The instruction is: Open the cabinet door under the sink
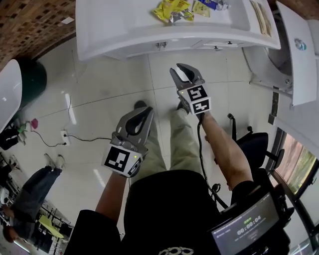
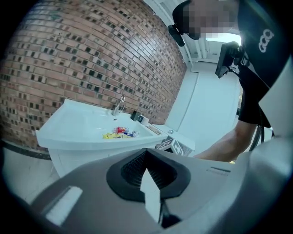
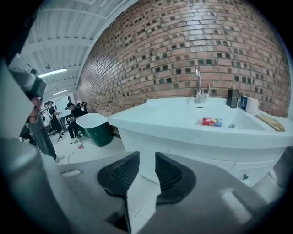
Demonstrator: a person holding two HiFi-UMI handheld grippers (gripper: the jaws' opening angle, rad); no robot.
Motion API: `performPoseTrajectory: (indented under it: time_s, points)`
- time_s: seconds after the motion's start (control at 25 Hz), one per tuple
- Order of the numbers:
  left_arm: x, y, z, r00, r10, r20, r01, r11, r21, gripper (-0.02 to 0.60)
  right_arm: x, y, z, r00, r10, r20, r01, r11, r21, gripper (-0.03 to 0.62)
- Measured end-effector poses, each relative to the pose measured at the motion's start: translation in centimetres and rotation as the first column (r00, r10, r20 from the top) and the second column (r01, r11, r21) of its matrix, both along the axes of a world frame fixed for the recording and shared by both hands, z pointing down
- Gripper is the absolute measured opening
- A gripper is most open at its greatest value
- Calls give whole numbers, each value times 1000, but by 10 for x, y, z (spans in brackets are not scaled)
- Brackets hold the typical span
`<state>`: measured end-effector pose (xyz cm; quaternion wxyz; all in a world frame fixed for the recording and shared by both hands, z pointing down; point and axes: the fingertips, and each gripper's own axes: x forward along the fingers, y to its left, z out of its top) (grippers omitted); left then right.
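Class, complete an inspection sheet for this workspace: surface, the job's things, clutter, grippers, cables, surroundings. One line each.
Surface: white sink over a tiled floor.
Job's things: cabinet doors under the sink, apparently shut, untouched.
Clutter: wrappers in the basin; small containers beside the faucet.
Grippers: left gripper shut, empty; right gripper open, empty; both short of the cabinet.
Cables: black cable lying on the floor; another cable along the right forearm.
Surroundings: brick wall, green tub, office chair, people at left.
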<state>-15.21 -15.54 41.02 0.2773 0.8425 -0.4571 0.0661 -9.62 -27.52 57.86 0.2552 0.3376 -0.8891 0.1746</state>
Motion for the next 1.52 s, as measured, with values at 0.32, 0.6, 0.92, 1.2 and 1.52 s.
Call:
performPoseTrajectory:
  time_s: [0.32, 0.6, 0.92, 1.2, 1.52]
  points:
    - [13, -28, 47, 1000, -16, -12, 16, 1000, -18, 17, -4, -43, 95, 999, 11, -42, -12, 1000, -16, 95]
    - [17, -37, 85, 1000, 6, -23, -6, 1000, -24, 17, -12, -62, 168, 996, -4, -88, 3, 1000, -7, 95]
    - [25, -40, 151, 1000, 20, 4, -20, 999, -42, 17, -24, -93, 224, 995, 59, -86, -57, 998, 27, 95]
    - [26, -20, 166, 999, 38, -12, -39, 997, -64, 17, -26, -122, 252, 986, 140, -86, -138, 990, 33, 95]
    - [-2, 5, 180, 1000, -9, 8, 10, 993, -119, 17, -39, -139, 244, 975, 187, -121, -178, 981, 82, 48]
